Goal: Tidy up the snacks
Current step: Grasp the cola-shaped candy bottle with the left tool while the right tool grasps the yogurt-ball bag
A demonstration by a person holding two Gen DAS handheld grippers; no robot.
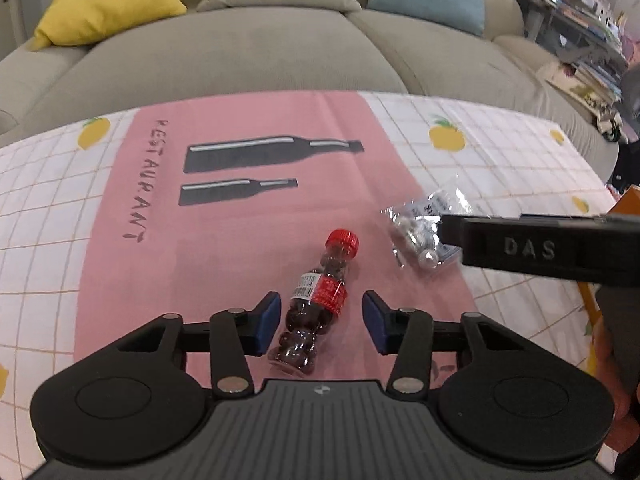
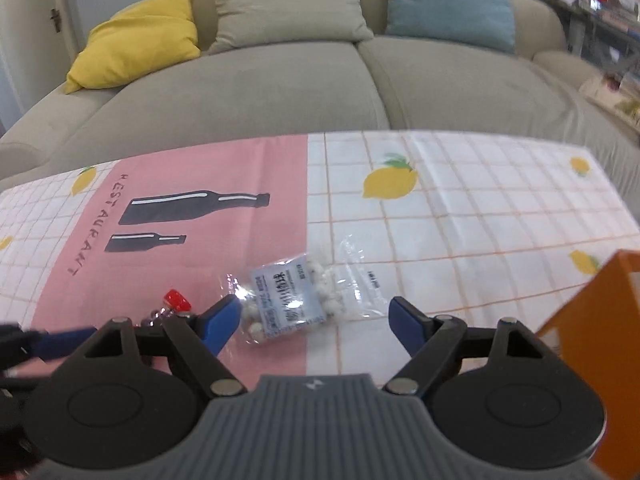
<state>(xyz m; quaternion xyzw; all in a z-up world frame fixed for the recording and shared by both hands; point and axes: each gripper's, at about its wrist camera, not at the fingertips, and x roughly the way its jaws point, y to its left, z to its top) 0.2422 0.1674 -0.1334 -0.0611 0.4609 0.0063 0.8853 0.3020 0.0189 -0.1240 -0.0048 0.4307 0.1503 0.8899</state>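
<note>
A small clear bottle of dark candies with a red cap (image 1: 316, 304) lies on the pink mat (image 1: 224, 264). My left gripper (image 1: 320, 322) is open, its blue pads either side of the bottle's lower half, not touching. A clear bag of white candy balls with a pale blue label (image 2: 298, 300) lies at the mat's right edge; it also shows in the left wrist view (image 1: 426, 230). My right gripper (image 2: 316, 320) is open with the bag between its fingers. The bottle's red cap (image 2: 178, 300) shows left of the right gripper.
An orange box (image 2: 600, 340) stands at the right, close to my right gripper. The table wears a white lemon-print cloth (image 2: 480, 216). A beige sofa (image 1: 248, 52) with yellow, beige and blue cushions runs behind the table. A cluttered shelf (image 1: 580, 20) is at the far right.
</note>
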